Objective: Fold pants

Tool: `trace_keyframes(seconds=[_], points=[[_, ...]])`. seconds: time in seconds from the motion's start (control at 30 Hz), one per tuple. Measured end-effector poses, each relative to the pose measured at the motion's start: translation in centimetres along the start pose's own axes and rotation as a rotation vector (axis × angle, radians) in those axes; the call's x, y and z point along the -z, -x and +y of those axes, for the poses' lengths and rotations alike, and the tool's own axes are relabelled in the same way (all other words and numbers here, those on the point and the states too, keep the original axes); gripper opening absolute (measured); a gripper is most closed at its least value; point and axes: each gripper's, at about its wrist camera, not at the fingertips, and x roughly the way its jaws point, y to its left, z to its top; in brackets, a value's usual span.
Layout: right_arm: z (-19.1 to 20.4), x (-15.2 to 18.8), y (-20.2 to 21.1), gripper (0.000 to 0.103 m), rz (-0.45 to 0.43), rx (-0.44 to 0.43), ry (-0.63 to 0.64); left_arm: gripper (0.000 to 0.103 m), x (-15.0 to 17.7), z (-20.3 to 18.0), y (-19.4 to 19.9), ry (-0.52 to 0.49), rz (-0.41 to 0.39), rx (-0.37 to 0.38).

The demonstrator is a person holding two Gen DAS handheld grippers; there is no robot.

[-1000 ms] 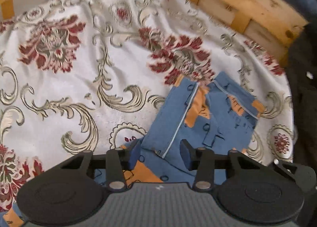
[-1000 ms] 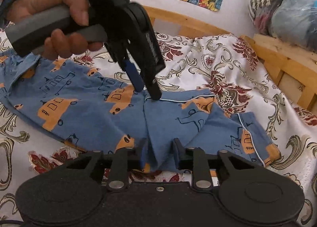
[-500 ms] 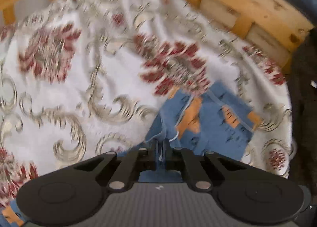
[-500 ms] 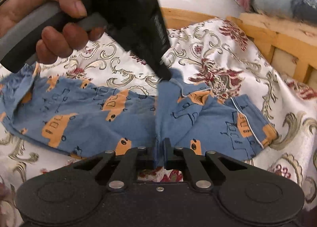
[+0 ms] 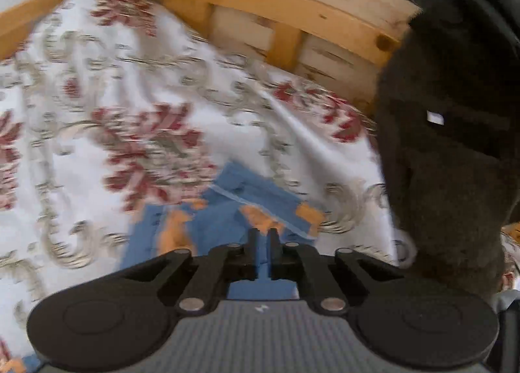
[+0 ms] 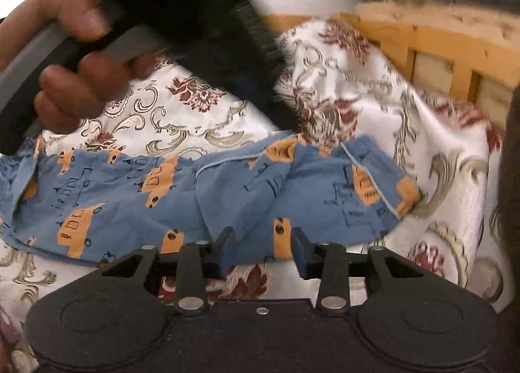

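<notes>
Pants (image 6: 227, 191) lie soft and limp across my bed (image 6: 373, 80). My left hand-held gripper (image 5: 262, 238) pinches the far hem, jaws easing slightly; my right hand-held gripper (image 6: 264, 247) is opening round the near edge. Hems give the firmest hold.

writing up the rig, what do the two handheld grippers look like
Both are matte black. Each shows two round discs at its base, angled linkage arms with silver rivets, and narrow jaws. The left gripper has a grey ribbed body with a small white mark; seen from the right wrist, the hand holds its grey handle. The right gripper has a flat black body with a centre screw and blue jaw pads.
</notes>
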Motion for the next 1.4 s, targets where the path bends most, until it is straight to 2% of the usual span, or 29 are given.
trace_keyframes(seconds=[0.07,0.17,0.3,0.4,0.43,0.47,0.5,0.53,0.57,0.6,0.7,0.87,1.0,1.1,1.23,1.3,1.37,1.4], points=[[0.8,-0.1,-0.2,0.051,-0.010,-0.016,0.042,0.015,1.2,2.1,1.4,0.034,-0.001,-0.063],[2.1,0.1,-0.4,0.051,-0.017,-0.024,0.121,0.026,2.8,5.8,2.8,0.131,0.032,-0.140],[2.7,0.6,-1.4,0.051,0.009,-0.023,0.160,0.031,4.5,9.2,1.9,0.260,0.129,-0.103],[2.9,0.8,-1.9,0.050,0.015,-0.010,0.181,0.037,5.2,10.1,0.5,0.308,0.159,-0.091],[2.9,0.7,-2.0,0.047,0.018,-0.003,0.186,0.038,5.2,10.5,0.0,0.333,0.160,-0.101],[2.9,0.7,-2.0,0.035,0.022,0.001,0.184,0.039,5.5,10.8,-0.1,0.356,0.156,-0.105],[2.8,0.7,-2.1,0.028,0.029,0.003,0.179,0.039,5.5,11.0,-0.3,0.385,0.151,-0.104],[2.7,0.6,-2.0,0.013,0.035,0.001,0.171,0.038,5.5,11.3,-0.4,0.416,0.142,-0.096],[2.5,0.6,-2.0,0.011,0.039,-0.008,0.160,0.027,5.8,11.6,-0.4,0.436,0.132,-0.092],[2.5,0.5,-1.9,0.011,0.043,-0.015,0.148,0.008,5.8,11.6,-0.3,0.442,0.126,-0.093],[1.9,0.2,-1.6,0.008,0.061,-0.036,0.093,0.007,5.6,11.0,-0.2,0.446,0.110,-0.112],[0.9,0.0,-1.1,0.011,0.087,-0.046,0.006,0.005,3.4,8.2,1.3,0.346,0.045,-0.124],[-0.4,-0.1,-0.1,0.024,0.066,-0.023,-0.067,0.005,0.3,4.8,1.2,0.256,0.026,-0.051],[-1.5,-0.2,0.3,0.037,0.041,-0.001,-0.119,0.005,-2.0,1.4,-0.6,0.149,0.047,-0.006],[-3.1,0.0,-0.4,0.045,0.068,0.027,-0.190,0.006,-3.5,-3.0,-4.8,-0.015,0.128,0.058],[-4.0,0.3,-0.8,0.046,0.094,0.035,-0.229,0.008,-3.3,-4.2,-6.8,-0.049,0.192,0.094],[-4.7,0.3,-0.7,0.046,0.093,0.044,-0.263,0.009,-3.1,-4.5,-7.6,-0.054,0.210,0.130],[-5.1,0.3,-0.5,0.046,0.080,0.055,-0.275,0.017,-3.0,-4.5,-7.4,-0.054,0.198,0.140]])
